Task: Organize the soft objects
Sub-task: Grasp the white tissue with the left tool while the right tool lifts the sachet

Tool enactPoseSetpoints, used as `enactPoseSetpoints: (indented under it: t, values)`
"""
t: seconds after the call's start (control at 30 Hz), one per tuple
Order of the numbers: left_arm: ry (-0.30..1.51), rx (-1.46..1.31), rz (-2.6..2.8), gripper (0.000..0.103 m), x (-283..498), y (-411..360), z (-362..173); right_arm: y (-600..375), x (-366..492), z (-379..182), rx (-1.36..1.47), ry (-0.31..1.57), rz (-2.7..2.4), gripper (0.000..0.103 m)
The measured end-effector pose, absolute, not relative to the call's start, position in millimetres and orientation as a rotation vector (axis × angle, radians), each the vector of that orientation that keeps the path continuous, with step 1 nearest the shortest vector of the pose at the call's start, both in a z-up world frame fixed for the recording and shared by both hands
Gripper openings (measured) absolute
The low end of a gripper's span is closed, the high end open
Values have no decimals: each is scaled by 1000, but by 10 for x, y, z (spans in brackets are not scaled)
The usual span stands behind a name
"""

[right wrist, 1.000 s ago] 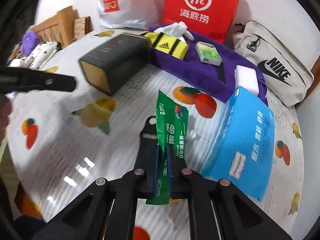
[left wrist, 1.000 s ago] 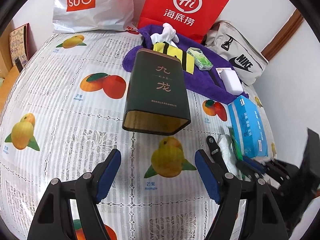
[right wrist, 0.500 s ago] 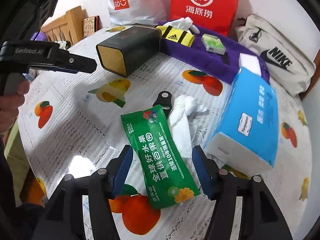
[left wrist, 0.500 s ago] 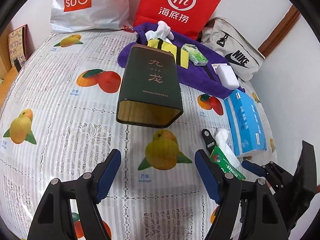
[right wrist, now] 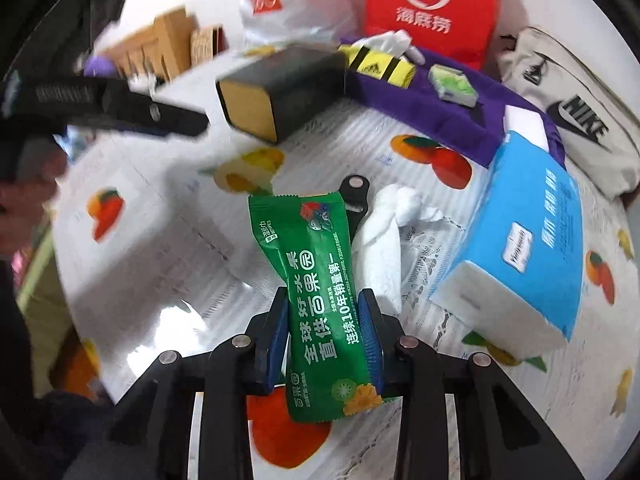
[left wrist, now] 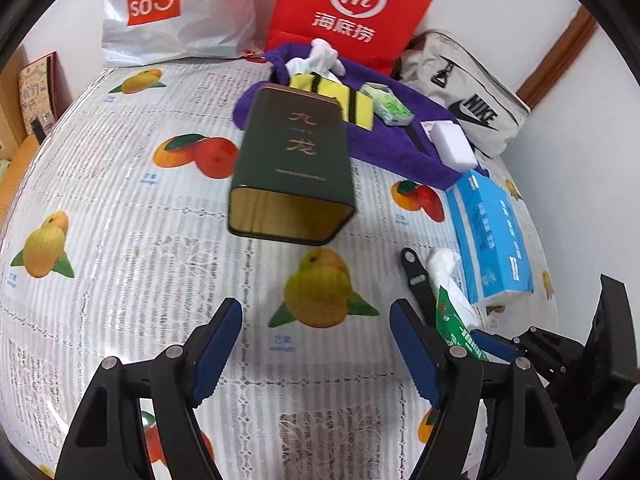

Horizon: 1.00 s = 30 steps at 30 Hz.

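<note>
Our right hand-held gripper [right wrist: 325, 334] is closing its jaws on the green wipes packet [right wrist: 320, 300], which lies between the blue pads on the table [right wrist: 168, 240], just beside the white tissue wad [right wrist: 386, 240] and over the black clip [right wrist: 354, 192]. The pads look to be at the packet's edges, but we cannot tell that they press yet. We judge the main risk to be a poor grip: the slick film could bow or slide out as the jaws narrow, since they meet it across its width near the lower half. The wad lies so near the right pad that it could get caught along with the packet. Our left hand-held gripper [left wrist: 316, 346] stands apart and empty over the table, short of the dark tin [left wrist: 294, 172]. That tin lies on its side with its open mouth toward us, and it looks empty; being loose, it could roll or skid if we push the packet in without steadying it. The red bag [left wrist: 356, 4] and white bag [left wrist: 176, 8] stand at the back, contents hidden. The blue tissue pack [right wrist: 516, 248] lies close on the right.
</note>
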<state>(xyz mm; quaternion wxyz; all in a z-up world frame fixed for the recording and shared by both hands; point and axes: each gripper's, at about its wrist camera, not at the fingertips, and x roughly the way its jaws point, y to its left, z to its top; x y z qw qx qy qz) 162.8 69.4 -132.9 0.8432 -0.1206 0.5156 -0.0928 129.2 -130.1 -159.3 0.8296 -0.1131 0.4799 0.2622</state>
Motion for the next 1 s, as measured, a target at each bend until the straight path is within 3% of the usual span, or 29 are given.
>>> enactPoseSetpoints:
  t: [0.4,0.83,1.0]
  values:
    - [1113,-182,-305,75,1561,106,-1487,-1797,971,-1462,-159,1003,440,34]
    - [1020,24,-332,75,1880,-704,-1495,-2510,775,-1579,-66,1006,316,34]
    - [1017,94,-316,65,2008,-815,-1613,-2674,766,-1618,-31,1004,303,34]
